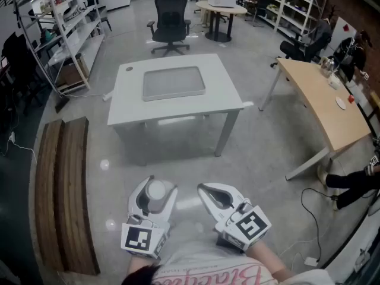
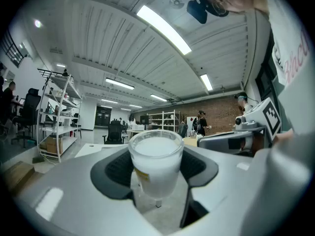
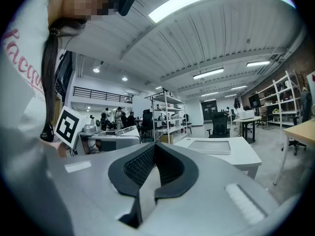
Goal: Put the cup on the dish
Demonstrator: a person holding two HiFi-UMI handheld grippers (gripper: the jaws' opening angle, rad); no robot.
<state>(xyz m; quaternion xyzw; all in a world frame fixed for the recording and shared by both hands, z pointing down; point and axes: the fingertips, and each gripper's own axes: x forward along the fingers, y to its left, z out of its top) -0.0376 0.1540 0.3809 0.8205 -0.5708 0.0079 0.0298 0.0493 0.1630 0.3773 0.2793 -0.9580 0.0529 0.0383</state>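
A white, translucent cup point(image 2: 155, 161) stands upright between the dark pads of my left gripper point(image 1: 159, 186), which is shut on it; from the head view the cup point(image 1: 156, 190) shows as a pale round top. My right gripper point(image 1: 215, 193) hangs beside it, shut with nothing between its pads point(image 3: 142, 163). Both are held low over the concrete floor, close to the person's body. The dish, a flat grey tray point(image 1: 173, 82), lies on the white table point(image 1: 225, 94) well ahead of both grippers. That tray point(image 3: 209, 145) also shows in the right gripper view.
A wooden bench point(image 1: 65, 189) runs along the floor at the left. A light wooden desk point(image 1: 323, 103) stands at the right, with a person's shoe point(image 1: 350, 183) and a cable point(image 1: 314, 209) near it. A black office chair point(image 1: 170, 22) and shelves point(image 1: 59, 28) stand behind the table.
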